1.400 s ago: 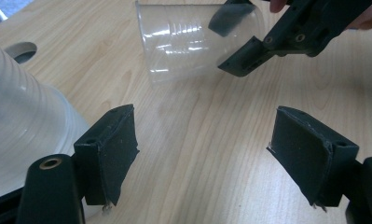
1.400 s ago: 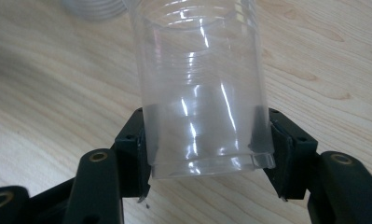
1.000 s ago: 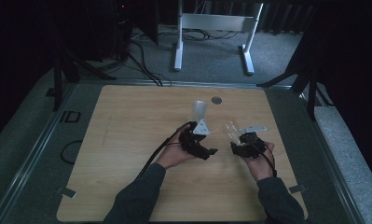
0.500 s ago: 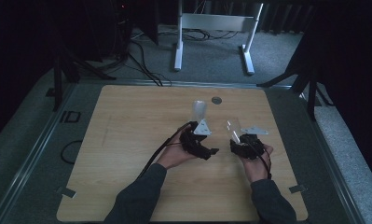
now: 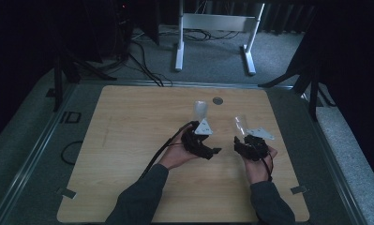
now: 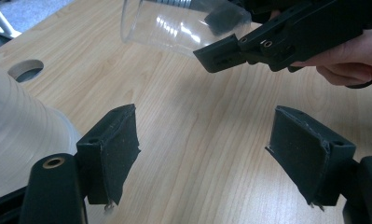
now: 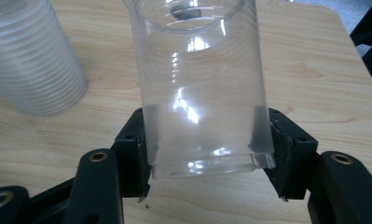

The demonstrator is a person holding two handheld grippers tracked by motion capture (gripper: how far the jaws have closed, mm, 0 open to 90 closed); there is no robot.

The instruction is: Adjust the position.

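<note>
Our right gripper [image 7: 207, 154] has its fingers [image 7: 133, 149] clenched on a clear plastic cup [image 7: 200, 88], one pad on each side of the wall near the base. The cup's long axis runs straight away from the fingers, with its mouth at the far end. In the high view this cup [image 5: 239, 124] points forward and a little to the left from the right gripper [image 5: 243, 140], and it seems lifted off the counter [image 5: 128, 140].

Our left gripper [image 6: 204, 154] has its fingers [image 6: 116, 149] released: they stand apart, and between them we see bare wood. The stack of cups [image 6: 20, 126] is just beside the left finger, on its outer side, not between the pads. In the high view the stack [image 5: 201, 111] rises directly ahead of the left gripper [image 5: 199, 136].

The relation that matters now is the one between the held cup and the stack [image 7: 32, 56]. The stack lies to the left of the held cup, near but apart. The right hand [image 5: 257, 164] carries the cup, while the left hand [image 5: 177, 154] is nearer to the stack. We judge that the next move is either to put the cup down or to bring it back on the stack.
</note>
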